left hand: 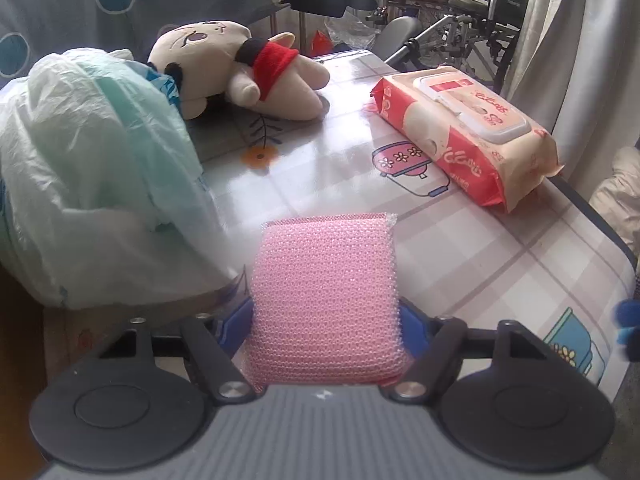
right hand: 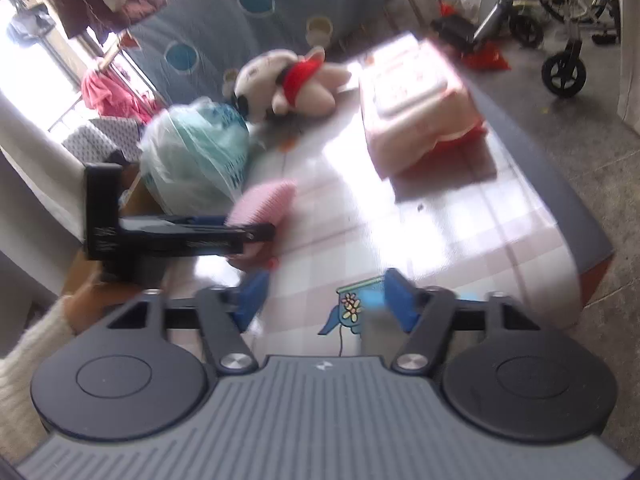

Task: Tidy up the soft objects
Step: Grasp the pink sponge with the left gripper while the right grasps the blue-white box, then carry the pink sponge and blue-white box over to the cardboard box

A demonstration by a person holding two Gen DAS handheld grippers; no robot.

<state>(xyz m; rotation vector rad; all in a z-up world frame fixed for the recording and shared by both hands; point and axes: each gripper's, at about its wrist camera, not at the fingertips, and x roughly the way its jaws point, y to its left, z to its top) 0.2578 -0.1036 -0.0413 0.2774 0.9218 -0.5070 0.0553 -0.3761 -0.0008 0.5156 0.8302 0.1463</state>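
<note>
Right now the left gripper (left hand: 326,320) squeezes a pink, bumpy mesh sponge (left hand: 326,292) between its blue pads, pinching its sides so it sticks out in front, off the shiny checked tablecloth (left hand: 320,176). I think it is held up like this so it can be carried to a tidy spot.

The right gripper (right hand: 324,296) has nothing in it. Its jaws stand apart over a little flower pot picture on the cloth, maybe waiting its turn.

Just to the left of the held sponge sits a puffy, see-through plastic bag with pale green stuff inside (left hand: 100,168). Ahead and to the right lies a red and cream soft pack of wet wipes (left hand: 468,136), flat with its flip lid up so it can be opened. Its label has writing, but I cannot read it.

Farthest ahead, a cream plush doll with a red cloth (left hand: 240,68) lies on its side beside the bag.
</note>
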